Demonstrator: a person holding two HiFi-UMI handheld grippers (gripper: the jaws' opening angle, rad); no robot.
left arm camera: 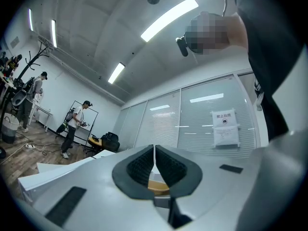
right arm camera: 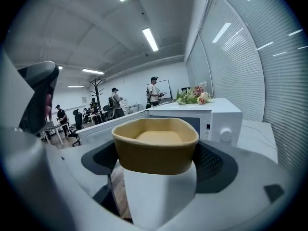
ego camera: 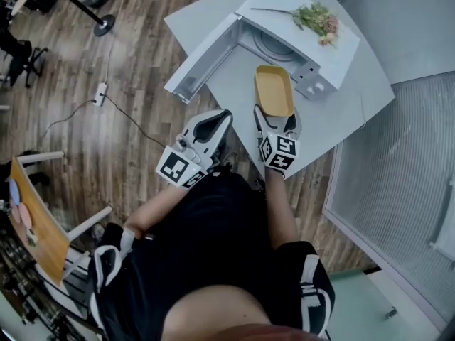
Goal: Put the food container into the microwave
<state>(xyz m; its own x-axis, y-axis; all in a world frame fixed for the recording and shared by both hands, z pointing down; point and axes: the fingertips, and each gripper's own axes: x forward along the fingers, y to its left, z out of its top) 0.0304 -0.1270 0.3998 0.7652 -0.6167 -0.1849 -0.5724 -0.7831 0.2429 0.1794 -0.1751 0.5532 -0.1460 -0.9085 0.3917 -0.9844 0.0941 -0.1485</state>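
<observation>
Food container [ego camera: 274, 91], one, yellow and empty, sits clenched in the right tool [ego camera: 276, 121] over the white surface [ego camera: 341, 112], just before the one microwave [ego camera: 298, 34], whose door [ego camera: 202, 59] stands open. The left tool [ego camera: 222, 117] is clamped together on nothing. One flower sprig [ego camera: 316, 18] lies atop the microwave. One paper notice [left arm camera: 225, 128] hangs on glass, print unreadable.

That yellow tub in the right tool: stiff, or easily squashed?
Probably a bit soft: the yellow tub looks pinched narrower where the right tool squeezes it. Likely light, too: it looks empty and is carried by one end.
</observation>
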